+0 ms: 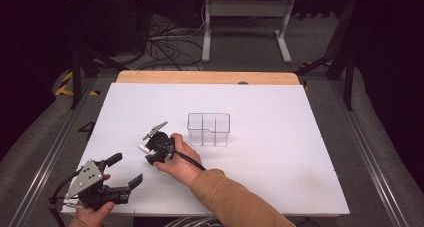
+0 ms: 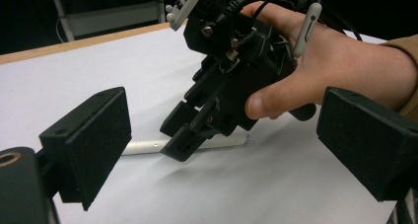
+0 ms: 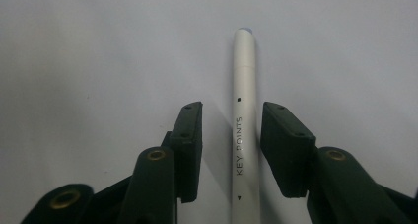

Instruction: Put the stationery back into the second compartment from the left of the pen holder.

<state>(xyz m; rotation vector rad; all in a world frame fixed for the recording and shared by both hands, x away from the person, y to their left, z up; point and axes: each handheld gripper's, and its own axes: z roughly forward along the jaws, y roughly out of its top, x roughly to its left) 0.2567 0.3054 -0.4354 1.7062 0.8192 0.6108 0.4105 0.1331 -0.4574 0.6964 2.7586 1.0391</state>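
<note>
A white pen (image 3: 245, 120) marked "KEY POINTS" lies flat on the white table (image 1: 280, 177), running straight up the middle of the right gripper view between the two black jaws of the right gripper (image 3: 231, 135). The jaws stand a little apart on either side of the barrel, with a gap visible between each pad and the pen, so they are not clamped on it. In the high view, the right gripper (image 1: 150, 148) sits left of centre, tipped down onto the table in the person's hand (image 1: 181, 159), whose tan sleeve (image 1: 235, 202) enters from the bottom edge. In the left gripper view the pen (image 2: 143, 146) lies across the lower middle of the frame, passing under the right gripper's tips (image 2: 185, 137). The left gripper (image 1: 126, 171) rests in the lower left corner of the high view, its jaws wide apart and holding nothing. A clear plastic box with compartments (image 1: 209, 129) stands just right of the right gripper, near the centre.
</note>
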